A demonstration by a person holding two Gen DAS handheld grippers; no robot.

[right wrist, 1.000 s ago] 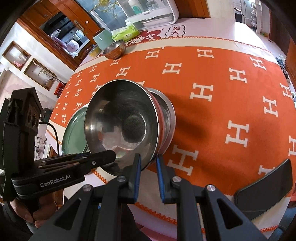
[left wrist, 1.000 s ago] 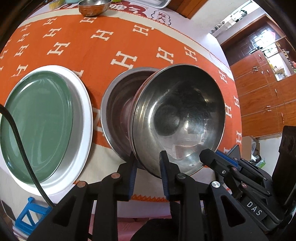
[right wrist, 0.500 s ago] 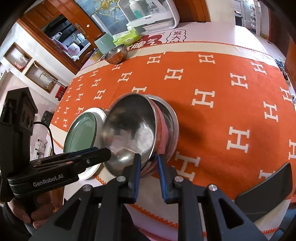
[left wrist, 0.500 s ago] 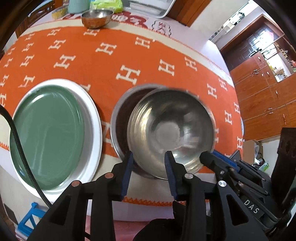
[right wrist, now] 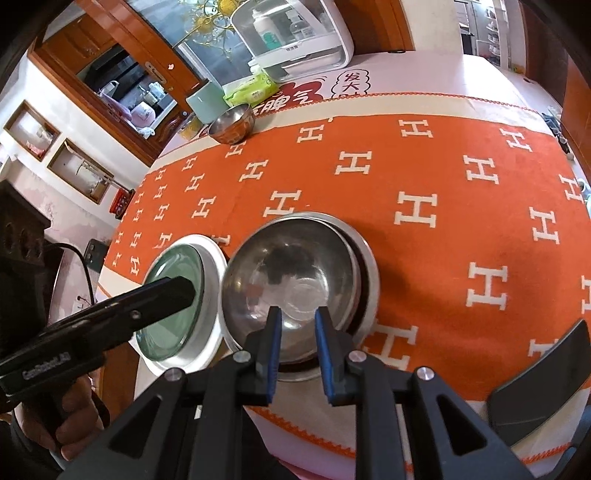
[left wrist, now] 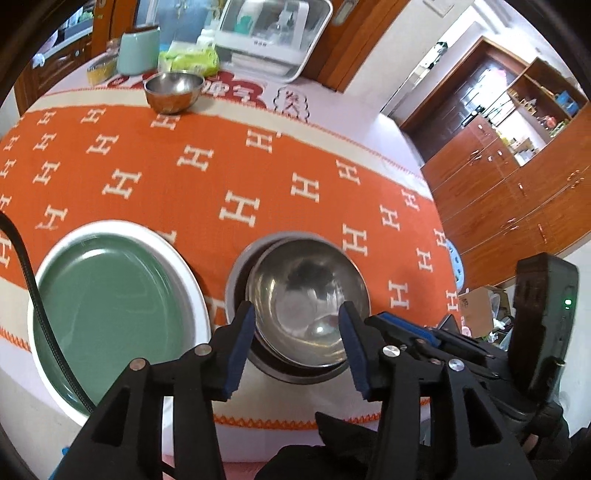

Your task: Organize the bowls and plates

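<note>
A steel bowl sits level inside a wider steel bowl near the table's front edge. My left gripper hovers just in front of it. Its jaws are opening and its pads touch nothing, though the bowl shows between them. My right gripper stands over the bowl's near rim with a narrow gap, and its pads do not press the rim. To the left, a green plate rests on a white plate. A small steel bowl stands far back.
An orange cloth with white H marks covers the table. At the back stand a white appliance, a mint cup and a green wipes pack. A black cable crosses the plates. Wooden cupboards stand on the right.
The steel bowl was tilted with the left gripper shut on its rim. It now lies flat in the wider bowl; the left gripper let go, opened and drew up and back.
</note>
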